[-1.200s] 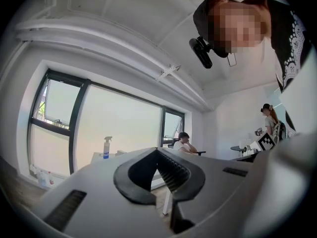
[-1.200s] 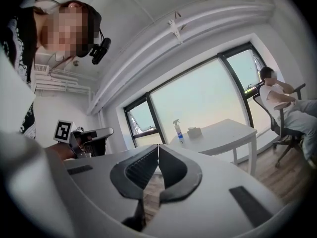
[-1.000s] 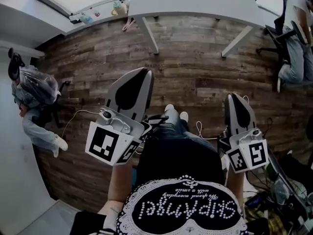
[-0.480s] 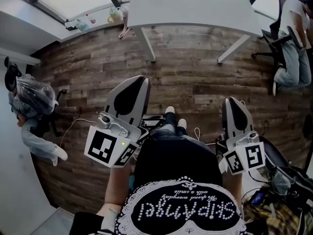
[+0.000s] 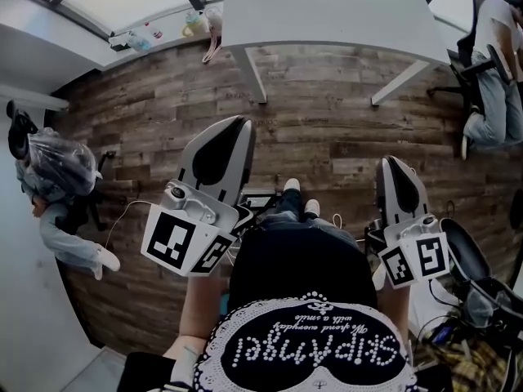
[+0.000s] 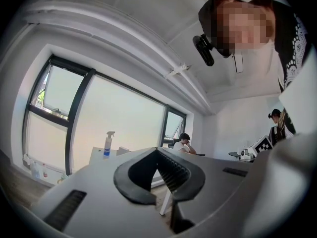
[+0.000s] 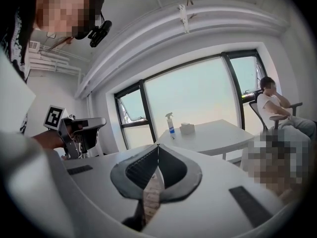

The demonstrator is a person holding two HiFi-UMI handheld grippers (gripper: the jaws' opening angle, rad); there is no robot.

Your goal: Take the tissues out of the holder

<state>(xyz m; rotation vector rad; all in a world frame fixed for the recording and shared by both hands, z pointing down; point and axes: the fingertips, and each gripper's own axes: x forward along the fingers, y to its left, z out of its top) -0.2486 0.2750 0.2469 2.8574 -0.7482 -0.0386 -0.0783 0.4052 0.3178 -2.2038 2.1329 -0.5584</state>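
Note:
A small pale box (image 7: 186, 128), apparently the tissue holder, stands beside a spray bottle (image 7: 170, 125) on a white table (image 7: 213, 135) some way ahead. The head view shows only that table's near edge (image 5: 327, 23), with no box in sight. My left gripper (image 5: 242, 122) hangs over the wooden floor short of the table, its jaws closed together with nothing in them. My right gripper (image 5: 387, 162) is level with it on the right, also shut and empty. In the left gripper view my left gripper (image 6: 157, 150) points toward the spray bottle (image 6: 107, 144) by the window. In its own view my right gripper (image 7: 158, 146) points at the table.
A seated person (image 5: 57, 182) is at the left wall and another on an office chair (image 5: 490, 64) at the right. Bottles stand on the window ledge (image 5: 147, 35). Cables (image 5: 122, 211) trail on the floor, and dark gear (image 5: 474, 292) lies at the lower right.
The white table has slid down in the head view, so the person has stepped toward it. Both grippers were carried along, still closed.

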